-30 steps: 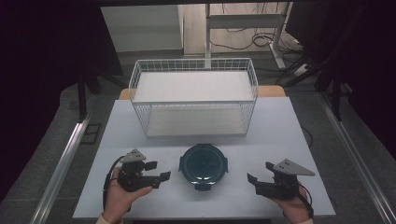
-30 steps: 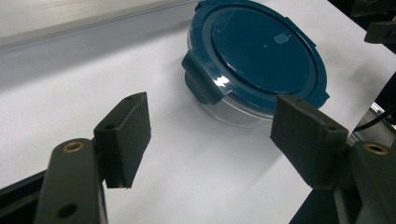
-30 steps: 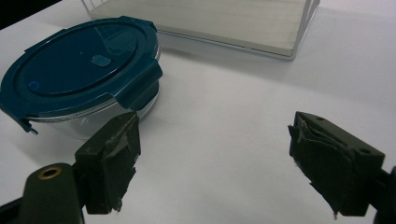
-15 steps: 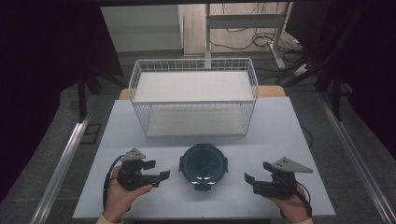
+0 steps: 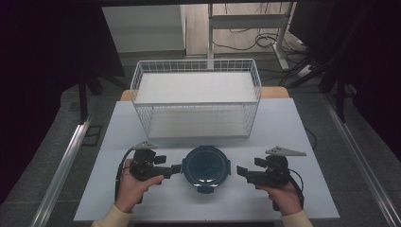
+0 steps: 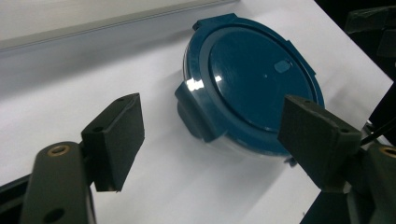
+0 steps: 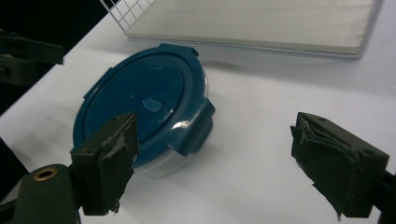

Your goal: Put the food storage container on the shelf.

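Two grippers, left gripper [image 5: 177,169] and right gripper [image 5: 240,171], both spread wide and holding nothing, flank the round dark-blue plastic lidded container [image 5: 206,165] on the white table [image 5: 302,142], before the white wire basket [image 5: 196,97]; we should approach level and squeeze its side tabs evenly.

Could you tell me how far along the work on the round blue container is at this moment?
Nothing looks done yet: the blue lidded container sits on the white table in front of the wire basket, its lid on and latches down. In hand: the left gripper and right gripper flank it, jaws open, not gripping. Everything remains, probably grasping it first.
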A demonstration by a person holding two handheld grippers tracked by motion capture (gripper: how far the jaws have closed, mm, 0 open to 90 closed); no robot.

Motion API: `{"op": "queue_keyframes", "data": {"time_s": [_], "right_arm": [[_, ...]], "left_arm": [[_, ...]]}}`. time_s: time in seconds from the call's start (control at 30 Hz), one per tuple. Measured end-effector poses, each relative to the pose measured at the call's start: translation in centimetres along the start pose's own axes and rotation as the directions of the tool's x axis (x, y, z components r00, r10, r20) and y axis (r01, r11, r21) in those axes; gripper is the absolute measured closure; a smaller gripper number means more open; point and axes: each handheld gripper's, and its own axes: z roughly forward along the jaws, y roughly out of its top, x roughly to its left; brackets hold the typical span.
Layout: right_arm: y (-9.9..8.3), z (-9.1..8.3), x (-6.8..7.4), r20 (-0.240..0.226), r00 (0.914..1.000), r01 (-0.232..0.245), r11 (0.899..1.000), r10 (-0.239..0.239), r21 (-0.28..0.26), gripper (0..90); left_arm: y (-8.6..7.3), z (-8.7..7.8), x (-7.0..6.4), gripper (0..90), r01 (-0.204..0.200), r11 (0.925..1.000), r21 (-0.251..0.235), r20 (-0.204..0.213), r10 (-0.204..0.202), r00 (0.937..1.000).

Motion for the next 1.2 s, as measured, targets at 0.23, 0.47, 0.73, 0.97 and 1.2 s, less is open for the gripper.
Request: {"op": "queue_keyframes", "data": {"time_s": [0.23, 0.47, 0.73, 0.97, 1.2], "right_arm": [[0.6, 1.8, 0.7, -0.03, 0.9992, -0.026, 0.999, 0.027, 0.04, 15.0], [0.5, 4.4, 0.9, -0.049, 0.9945, -0.088, 0.992, 0.093, 0.089, 13.1], [0.3, 5.5, 0.7, -0.061, 0.9911, -0.111, 0.987, 0.119, 0.118, 12.2], [-0.1, 6.9, 0.6, -0.095, 0.9796, -0.162, 0.976, 0.177, 0.149, 11.6], [-0.4, 7.8, 0.6, -0.11, 0.968, -0.205, 0.963, 0.226, 0.176, 10.1]], "left_arm": [[0.2, 0.7, 0.6, 19.9, 0.049, 0.9987, 0.015, 0.023, -0.05, 0.9985], [0.6, 2.5, 1.1, 15.3, 0.11, 0.9918, 0.064, 0.096, -0.116, 0.9886], [0.2, 4.6, 1.9, 14.0, 0.167, 0.9801, 0.107, 0.124, -0.18, 0.9758], [0.1, 5.4, 1.7, 14.0, 0.176, 0.9766, 0.123, 0.144, -0.194, 0.9705], [0.0, 6.9, 1.6, 13.8, 0.203, 0.9651, 0.166, 0.194, -0.233, 0.9529]]}}
